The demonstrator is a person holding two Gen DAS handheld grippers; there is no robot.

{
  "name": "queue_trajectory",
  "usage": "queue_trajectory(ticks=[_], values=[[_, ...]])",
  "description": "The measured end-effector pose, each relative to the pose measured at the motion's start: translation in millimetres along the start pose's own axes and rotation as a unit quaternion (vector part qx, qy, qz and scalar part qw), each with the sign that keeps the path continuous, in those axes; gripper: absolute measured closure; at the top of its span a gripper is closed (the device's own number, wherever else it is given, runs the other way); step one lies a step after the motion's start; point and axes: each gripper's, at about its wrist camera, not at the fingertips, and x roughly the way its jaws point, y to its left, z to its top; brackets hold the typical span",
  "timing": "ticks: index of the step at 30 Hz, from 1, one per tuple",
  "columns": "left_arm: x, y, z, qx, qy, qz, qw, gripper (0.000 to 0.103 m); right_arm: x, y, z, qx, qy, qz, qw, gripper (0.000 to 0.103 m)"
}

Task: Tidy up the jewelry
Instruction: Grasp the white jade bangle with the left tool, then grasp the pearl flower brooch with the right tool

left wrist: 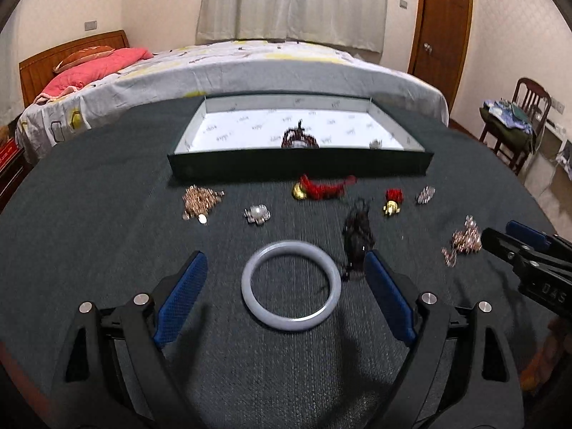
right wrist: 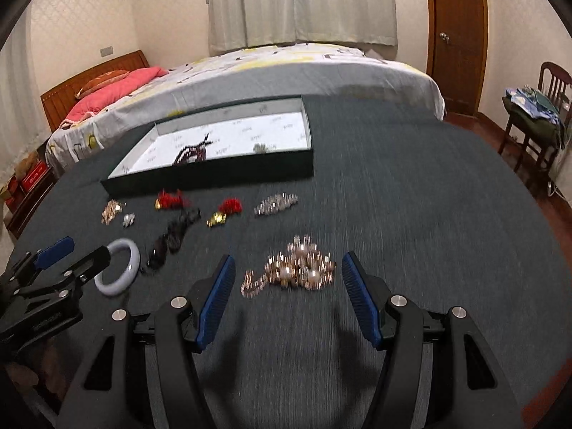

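A pale grey bangle (left wrist: 290, 285) lies flat on the dark cloth between the fingers of my open left gripper (left wrist: 286, 268); it also shows in the right wrist view (right wrist: 119, 268). A gold pearl brooch (right wrist: 296, 268) lies between the fingers of my open right gripper (right wrist: 287, 268); it also shows in the left wrist view (left wrist: 463, 241). Beyond stands the dark tray (left wrist: 300, 169) with a white liner, holding a dark red bead bracelet (left wrist: 298, 139) and a small silver piece (left wrist: 374, 143).
Loose on the cloth: a gold chain pile (left wrist: 200, 200), a silver brooch (left wrist: 256, 213), red tassel pieces (left wrist: 321, 187) (left wrist: 392, 200), a black bead string (left wrist: 357, 236), a silver clip (left wrist: 425, 195). A bed (left wrist: 250, 68) lies behind, a chair (left wrist: 518, 121) at right.
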Motion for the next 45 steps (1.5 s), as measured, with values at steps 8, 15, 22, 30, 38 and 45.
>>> queue_trajectory(ticks=[8, 15, 22, 30, 38, 45], values=[[20, 3, -10, -0.007, 0.04, 0.014, 0.9991, 0.016, -2, 1, -1, 0.003, -0.005, 0.007, 1.0, 0.042], [27, 3, -10, 0.0, 0.06, 0.018, 0.998, 0.016, 3, 0, -5, 0.007, 0.004, 0.009, 1.0, 0.042], [31, 5, -9, 0.003, 0.067, 0.01, 0.9977, 0.021, 5, 0, -5, 0.006, 0.006, 0.009, 1.0, 0.042], [27, 13, -10, 0.011, 0.058, 0.008, 0.9982, 0.034, 7, 0, -5, 0.006, 0.007, 0.008, 1.0, 0.042], [16, 36, -8, -0.002, 0.047, 0.032, 0.9984, 0.034, 14, -1, -5, 0.007, 0.019, -0.001, 1.0, 0.042], [3, 53, 0, -0.008, 0.024, 0.052, 0.9983, 0.034, 29, 1, 3, 0.005, 0.035, -0.018, 0.999, 0.042]])
